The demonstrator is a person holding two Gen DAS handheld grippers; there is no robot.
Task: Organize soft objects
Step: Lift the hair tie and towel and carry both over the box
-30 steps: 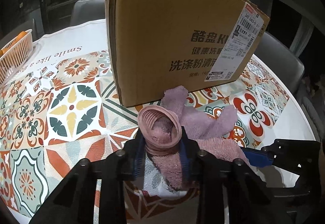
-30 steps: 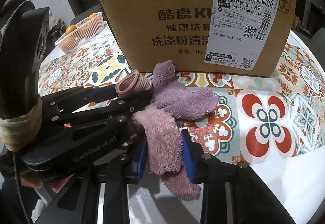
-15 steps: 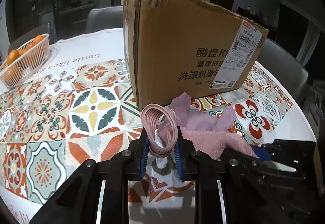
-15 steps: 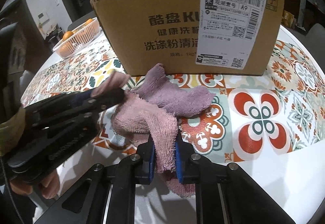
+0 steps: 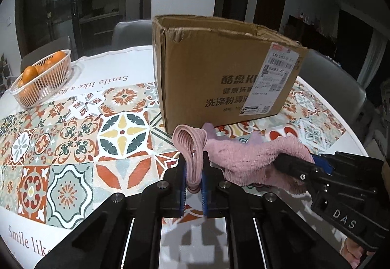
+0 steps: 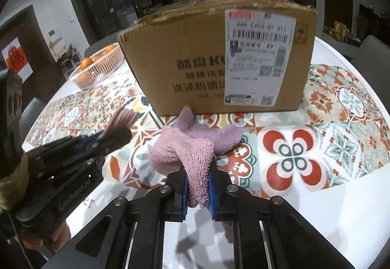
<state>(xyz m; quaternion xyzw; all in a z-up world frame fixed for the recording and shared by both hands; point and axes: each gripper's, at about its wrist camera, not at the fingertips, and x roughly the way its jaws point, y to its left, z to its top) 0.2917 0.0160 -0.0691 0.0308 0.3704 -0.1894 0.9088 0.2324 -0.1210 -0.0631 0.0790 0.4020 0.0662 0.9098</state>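
A fuzzy pink sock (image 5: 246,159) hangs between my two grippers above the table, in front of an open cardboard box (image 5: 219,79). My left gripper (image 5: 193,171) is shut on the sock's ribbed cuff (image 5: 190,144). My right gripper (image 6: 197,183) is shut on the sock's fuzzy body (image 6: 192,157). A second, more purple sock (image 6: 219,135) lies on the table behind it, close to the box (image 6: 219,62). The left gripper with the cuff also shows in the right wrist view (image 6: 107,139).
A white basket of oranges (image 5: 41,79) stands at the far left of the round table with the patterned tile cloth (image 5: 73,135); it also shows in the right wrist view (image 6: 97,66). Grey chairs (image 5: 336,81) stand around the table.
Both grippers closed tighter on the pink sock and lifted it up and back from the box. The sock is now stretched between them, and the purple sock stayed on the table.
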